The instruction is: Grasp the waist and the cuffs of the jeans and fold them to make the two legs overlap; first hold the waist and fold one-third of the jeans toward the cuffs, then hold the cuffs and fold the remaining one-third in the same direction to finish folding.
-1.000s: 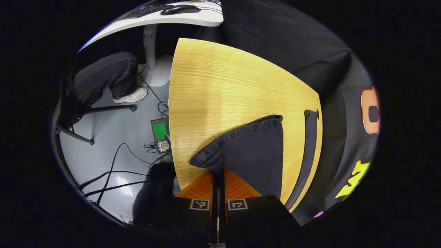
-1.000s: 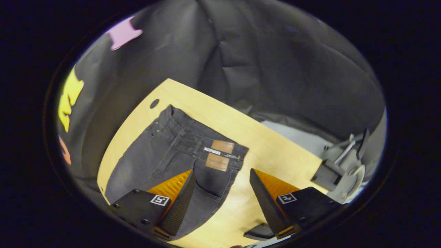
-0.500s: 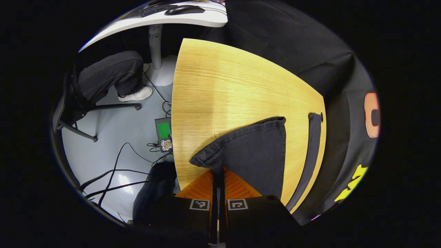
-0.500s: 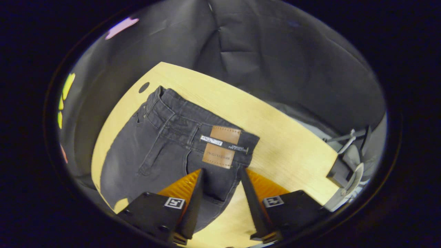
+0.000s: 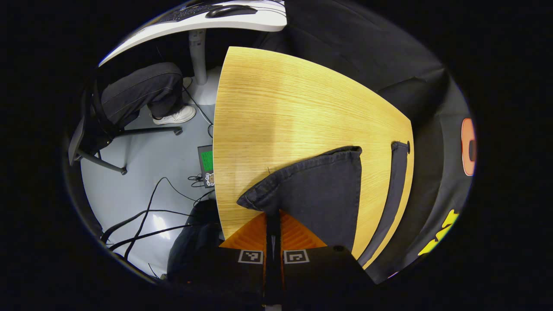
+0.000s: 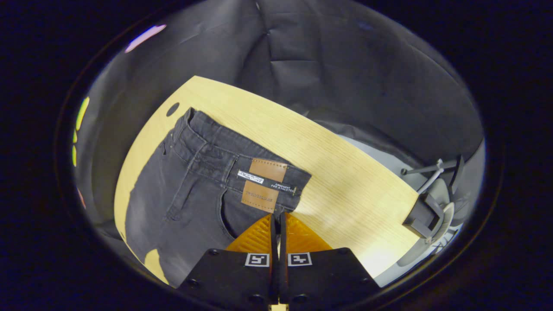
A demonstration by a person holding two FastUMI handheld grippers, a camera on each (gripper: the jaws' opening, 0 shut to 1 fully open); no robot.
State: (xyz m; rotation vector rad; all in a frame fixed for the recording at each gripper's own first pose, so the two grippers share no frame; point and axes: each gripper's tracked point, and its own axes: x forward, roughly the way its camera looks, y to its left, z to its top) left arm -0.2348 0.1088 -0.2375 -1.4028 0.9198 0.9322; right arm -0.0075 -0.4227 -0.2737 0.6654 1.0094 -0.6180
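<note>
Dark grey jeans (image 6: 190,194) lie on the wooden table (image 6: 345,172), their waistband bearing a brown leather patch (image 6: 263,183). In the right gripper view my right gripper (image 6: 276,214) is shut on the waistband's edge just below that patch. In the left gripper view my left gripper (image 5: 273,212) is shut on the cuff end of a jeans leg (image 5: 319,194), and the hem (image 5: 259,194) curls up just ahead of the fingers. Along the table's far edge (image 5: 276,108) lies another narrow strip of the jeans (image 5: 395,190).
Left of the table a person's legs (image 5: 138,90) sit on a chair beside a white desk (image 5: 194,21). Cables (image 5: 142,216) and a small box with a green patch (image 5: 206,162) lie on the grey floor. A metal stand (image 6: 427,207) is past the table's right end.
My right gripper came down toward the waistband and went from wide open to shut on its edge by the patch. The left gripper kept its hold on the cuff, hardly moving.
</note>
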